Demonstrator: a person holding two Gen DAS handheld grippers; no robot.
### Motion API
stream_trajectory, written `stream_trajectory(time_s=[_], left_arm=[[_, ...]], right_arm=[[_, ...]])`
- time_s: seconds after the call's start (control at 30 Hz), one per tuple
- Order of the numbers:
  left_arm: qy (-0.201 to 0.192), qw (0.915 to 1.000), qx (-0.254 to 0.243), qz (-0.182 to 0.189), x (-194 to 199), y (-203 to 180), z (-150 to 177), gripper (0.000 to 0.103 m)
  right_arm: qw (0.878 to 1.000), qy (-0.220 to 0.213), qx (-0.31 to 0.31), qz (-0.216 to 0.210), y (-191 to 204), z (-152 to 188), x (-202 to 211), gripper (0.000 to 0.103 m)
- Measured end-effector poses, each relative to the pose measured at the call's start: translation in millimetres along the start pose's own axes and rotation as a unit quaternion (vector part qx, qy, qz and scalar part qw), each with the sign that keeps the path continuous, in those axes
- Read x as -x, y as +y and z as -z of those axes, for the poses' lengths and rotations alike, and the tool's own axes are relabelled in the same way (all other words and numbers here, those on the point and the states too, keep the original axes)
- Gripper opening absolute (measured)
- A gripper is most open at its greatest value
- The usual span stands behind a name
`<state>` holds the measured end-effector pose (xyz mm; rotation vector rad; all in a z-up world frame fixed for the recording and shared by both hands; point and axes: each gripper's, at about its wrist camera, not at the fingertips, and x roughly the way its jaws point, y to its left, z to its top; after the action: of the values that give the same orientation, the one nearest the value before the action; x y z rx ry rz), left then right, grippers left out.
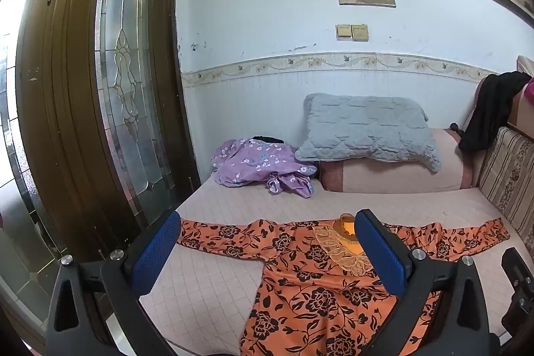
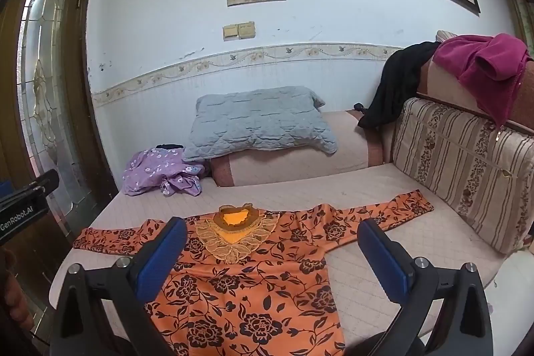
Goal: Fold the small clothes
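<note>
An orange top with black flowers (image 1: 300, 282) lies spread flat on the pink quilted bed (image 1: 207, 289), sleeves stretched out to both sides, lace collar toward the wall. It also shows in the right wrist view (image 2: 253, 299). My left gripper (image 1: 267, 252) is open and empty, held above the top's left shoulder and sleeve. My right gripper (image 2: 272, 256) is open and empty, held above the top's chest and right side.
A crumpled purple flowered garment (image 1: 263, 169) lies at the bed's far left (image 2: 160, 172). A grey pillow (image 2: 260, 122) rests on a bolster. A striped cushion (image 2: 467, 169) lines the right side, with black (image 2: 393, 89) and magenta clothes (image 2: 487, 65) draped above. A glass-panelled door (image 1: 123, 79) stands left.
</note>
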<state>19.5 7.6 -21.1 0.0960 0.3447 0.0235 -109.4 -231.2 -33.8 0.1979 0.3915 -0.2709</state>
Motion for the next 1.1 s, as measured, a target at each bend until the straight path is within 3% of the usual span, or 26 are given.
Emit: stream_trajectory(time_s=[1.1], left_arm=[[0.018,0.9998,-0.007,-0.008,-25,-2,5,0.103]], right_arm=[[1.000,0.010,-0.001,-0.010,7,3,-20,0.103]])
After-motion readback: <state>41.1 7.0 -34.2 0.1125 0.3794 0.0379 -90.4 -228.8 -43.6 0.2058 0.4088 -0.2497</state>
